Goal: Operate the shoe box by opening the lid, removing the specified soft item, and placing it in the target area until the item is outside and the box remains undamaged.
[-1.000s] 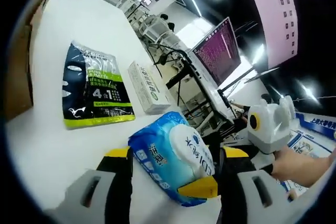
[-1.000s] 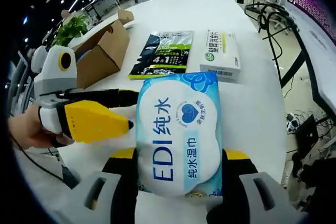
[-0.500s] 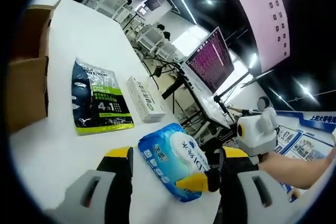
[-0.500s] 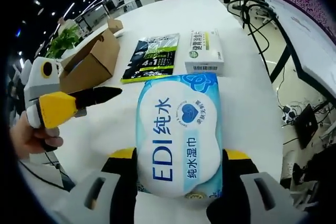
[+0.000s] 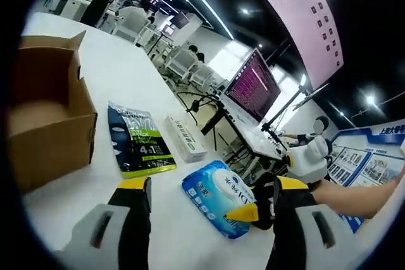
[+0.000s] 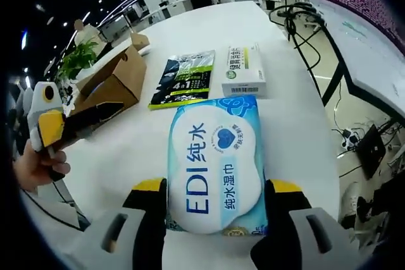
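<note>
**Wet-wipe pack held outside the box, above the white table**

Left gripper view. The left gripper (image 5: 205, 203) is seen with its black, yellow-tipped jaws spread wide and nothing between them. A glossy, rounded blue-and-white wet-wipe pack (image 5: 218, 205) of soft plastic film lies ahead of the jaws, over the smooth white table (image 5: 120, 80). The right gripper (image 5: 256, 210) enters from the right, its yellow tip pressed against the near end of the pack; a hand (image 5: 361, 197) is seen behind it. An open brown corrugated cardboard box (image 5: 47, 124), with a raised flap, stands at the left. Beside it lie a flat dark sachet (image 5: 139, 140) with a green band, and next to that a narrow rectangular white carton (image 5: 185, 138).

Right gripper view. The right gripper (image 6: 215, 210) is closed against both long sides of the wet-wipe pack (image 6: 216, 169), whose pillow-shaped film bulges between the jaws. The pack is well apart from the cardboard box (image 6: 107, 86). The sachet (image 6: 183, 79) and the white carton (image 6: 245, 69) lie side by side beyond the pack. At the left edge the left gripper (image 6: 95, 115) is seen, held by a hand (image 6: 35, 165).
</note>
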Tool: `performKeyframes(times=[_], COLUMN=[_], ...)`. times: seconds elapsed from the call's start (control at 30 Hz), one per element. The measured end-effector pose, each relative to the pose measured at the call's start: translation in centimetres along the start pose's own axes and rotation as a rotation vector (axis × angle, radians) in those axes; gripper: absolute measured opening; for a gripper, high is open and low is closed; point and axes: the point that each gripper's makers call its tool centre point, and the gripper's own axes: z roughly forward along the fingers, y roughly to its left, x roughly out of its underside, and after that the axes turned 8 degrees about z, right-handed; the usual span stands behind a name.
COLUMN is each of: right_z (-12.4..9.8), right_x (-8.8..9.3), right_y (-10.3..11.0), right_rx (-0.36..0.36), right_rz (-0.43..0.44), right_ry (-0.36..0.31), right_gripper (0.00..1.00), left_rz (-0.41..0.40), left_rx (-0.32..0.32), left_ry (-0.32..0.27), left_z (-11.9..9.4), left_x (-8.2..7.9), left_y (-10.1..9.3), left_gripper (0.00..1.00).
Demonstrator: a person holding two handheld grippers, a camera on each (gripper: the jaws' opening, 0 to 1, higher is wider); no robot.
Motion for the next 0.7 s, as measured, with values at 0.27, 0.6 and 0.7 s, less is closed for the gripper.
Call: performKeyframes(times=[0.27,0.6,0.7], right_z=[-1.4,-3.5,-3.6], right_x=[-1.6,-4.3,-4.7], right_y=[1.2,3.0,4.1], right_rx=[-0.040,-0.076,-0.096], right_rz=[0.012,0.017,-0.020], right_ry=[-0.101,-0.239,-0.250], right_gripper=[0.65,0.65,0.64], left_rz=[0.071,0.094,0.106], left_rx=[-0.027,-0.166,-0.201], left_ry=[-0.045,-0.139,-0.148], left_z=[-2.3,-7.1,-8.4], left_x=[-1.6,-3.9,-4.0], left_y=[-0.5,1.9,2.5], left_gripper=[0.88,0.96,0.98])
